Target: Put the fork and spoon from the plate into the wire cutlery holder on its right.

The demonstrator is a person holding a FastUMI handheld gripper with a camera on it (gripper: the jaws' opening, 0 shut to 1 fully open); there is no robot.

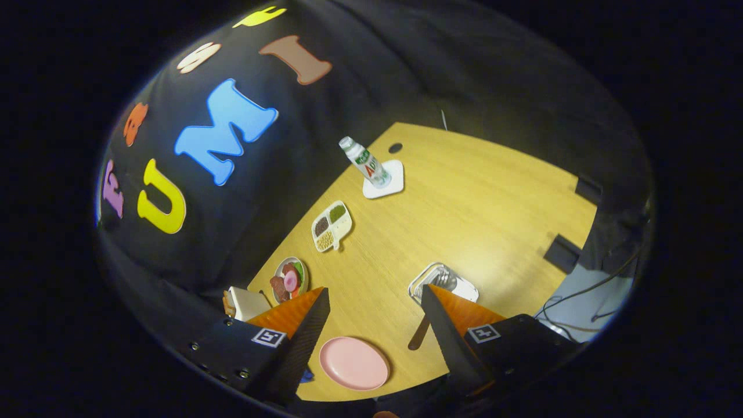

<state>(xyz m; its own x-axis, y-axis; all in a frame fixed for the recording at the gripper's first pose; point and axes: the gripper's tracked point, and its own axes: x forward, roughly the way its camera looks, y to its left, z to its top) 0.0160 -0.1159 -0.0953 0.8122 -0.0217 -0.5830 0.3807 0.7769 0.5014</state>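
Observation:
I look down on the wooden table from high above. My gripper is open and holds nothing; its orange-and-black fingers stand wide apart. Far below, between the fingers and close to the table's near edge, lies the pink plate, with nothing on its surface. To its right, just at the right fingertip, stands the wire cutlery holder on a white base, with metal utensil ends showing inside it. A dark brown handle pokes out of the holder toward the plate, partly hidden by the right finger.
Beyond the left finger are a slice of bread, a plate of food and a divided dish of grains. A bottle stands on a white coaster at the far side. Black clamps grip the right edge.

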